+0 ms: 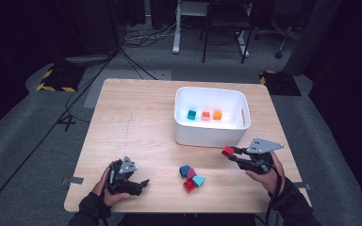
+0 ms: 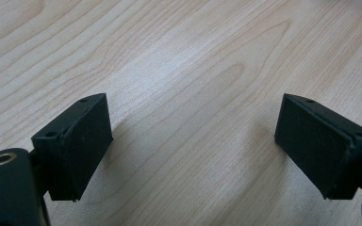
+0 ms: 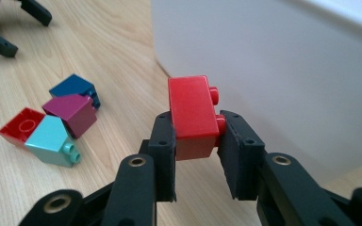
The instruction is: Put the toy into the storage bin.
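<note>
While the red brick (image 3: pixel 192 117) sits pinched between the jaws of the right gripper (image 3: pixel 195 141), its studs face one pad and it stands just short of the white bin (image 3: pixel 287 70) wall ahead. Off to that gripper's left lie four loose bricks (image 3: pixel 52 125) on the table (image 1: pixel 136 122). Farther left, the left gripper (image 2: pixel 193 146) rests spread wide over bare wood.
</note>
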Available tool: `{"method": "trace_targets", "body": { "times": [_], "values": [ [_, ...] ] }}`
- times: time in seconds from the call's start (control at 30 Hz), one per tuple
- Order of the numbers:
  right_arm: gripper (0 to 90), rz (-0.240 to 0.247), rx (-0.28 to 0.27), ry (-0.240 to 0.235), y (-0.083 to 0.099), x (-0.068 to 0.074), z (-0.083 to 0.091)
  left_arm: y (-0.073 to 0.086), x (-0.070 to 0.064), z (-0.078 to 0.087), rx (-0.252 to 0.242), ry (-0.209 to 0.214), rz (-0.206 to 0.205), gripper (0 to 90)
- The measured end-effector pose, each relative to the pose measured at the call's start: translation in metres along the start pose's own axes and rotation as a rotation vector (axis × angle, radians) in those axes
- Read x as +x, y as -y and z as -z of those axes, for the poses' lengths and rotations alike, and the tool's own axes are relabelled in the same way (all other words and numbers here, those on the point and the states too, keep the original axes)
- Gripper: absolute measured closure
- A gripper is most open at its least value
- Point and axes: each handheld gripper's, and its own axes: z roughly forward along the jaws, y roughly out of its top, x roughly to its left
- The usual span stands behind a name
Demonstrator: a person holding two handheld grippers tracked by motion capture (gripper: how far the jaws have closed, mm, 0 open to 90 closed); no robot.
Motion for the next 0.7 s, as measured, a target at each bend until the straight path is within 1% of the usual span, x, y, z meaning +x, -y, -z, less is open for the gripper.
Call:
{"method": "trace_targets", "body": {
  "times": [0.03, 0.17, 0.2, 0.27, 0.33, 0.5, 0.53, 0.63, 0.7],
  "values": [
    [68.2, -0.003, -0.005, 0.0, -0.002, -0.001, 0.003, 0.0, 0.0, 0.0, 0.0, 0.006, 0.003, 11.9],
    [68.2, -0.007, -0.017, 0.003, -0.009, -0.003, 0.013, 0.0, 0.0, 0.0, -0.001, 0.006, 0.005, 11.8],
    [68.2, -0.003, -0.018, 0.005, -0.01, -0.003, 0.015, 0.0, 0.0, 0.0, 0.0, 0.005, 0.002, 11.8],
    [68.3, 0.012, -0.037, 0.004, -0.014, -0.004, 0.019, 0.0, 0.0, 0.0, -0.001, 0.006, 0.005, 11.8],
    [68.3, 0.015, -0.036, -0.003, -0.018, -0.004, 0.022, 0.0, 0.0, 0.0, -0.001, 0.006, 0.005, 11.8],
    [68.3, 0.021, -0.048, 0.01, -0.029, -0.003, 0.029, 0.0, 0.0, 0.0, -0.001, 0.006, 0.005, 11.8],
    [68.3, 0.028, -0.057, 0.015, -0.031, -0.004, 0.031, 0.0, 0.0, 0.0, -0.001, 0.005, 0.004, 11.8],
    [68.3, 0.017, -0.089, 0.032, -0.039, -0.005, 0.04, 0.0, 0.0, 0.0, -0.001, 0.006, 0.005, 11.8],
    [68.3, 0.013, -0.111, 0.04, -0.046, -0.009, 0.046, 0.0, 0.0, 0.0, -0.001, 0.006, 0.005, 11.8]
  ]
}}
